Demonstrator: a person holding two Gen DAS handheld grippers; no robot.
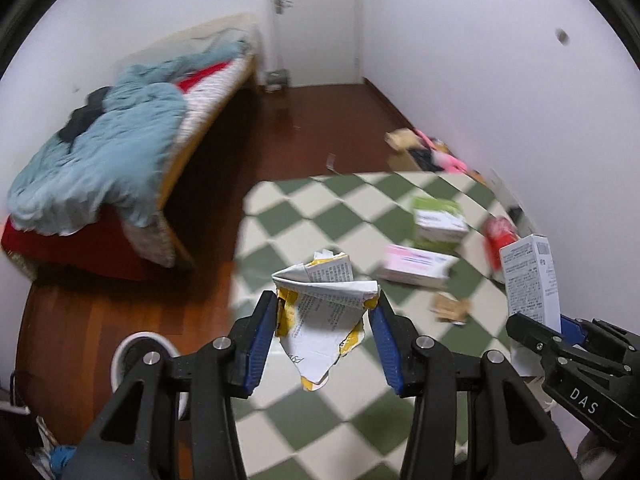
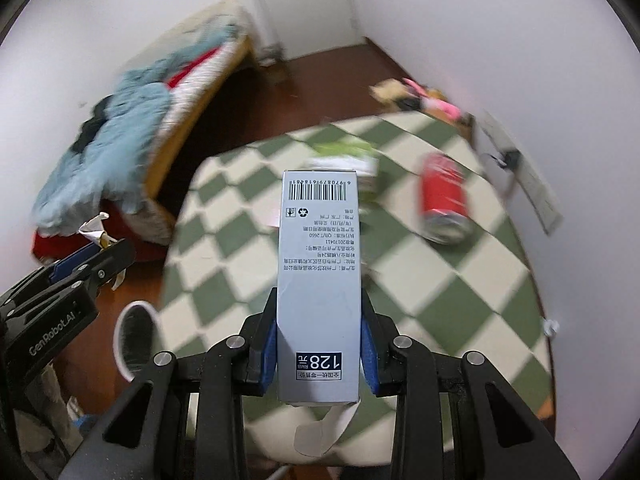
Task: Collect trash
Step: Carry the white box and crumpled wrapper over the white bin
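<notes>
Above the checkered table | left claw clamped on crumpled carton | right claw clamped on grey box | left on table: red can, pink box, green box | white bin beside table

Walls: plain white.
Floor: reddish-brown wood.
Door: white, far corner, metal handle.
Bed: along left wall, rumpled blue duvet.
Table: green-and-cream checked cloth, by right wall.
</notes>
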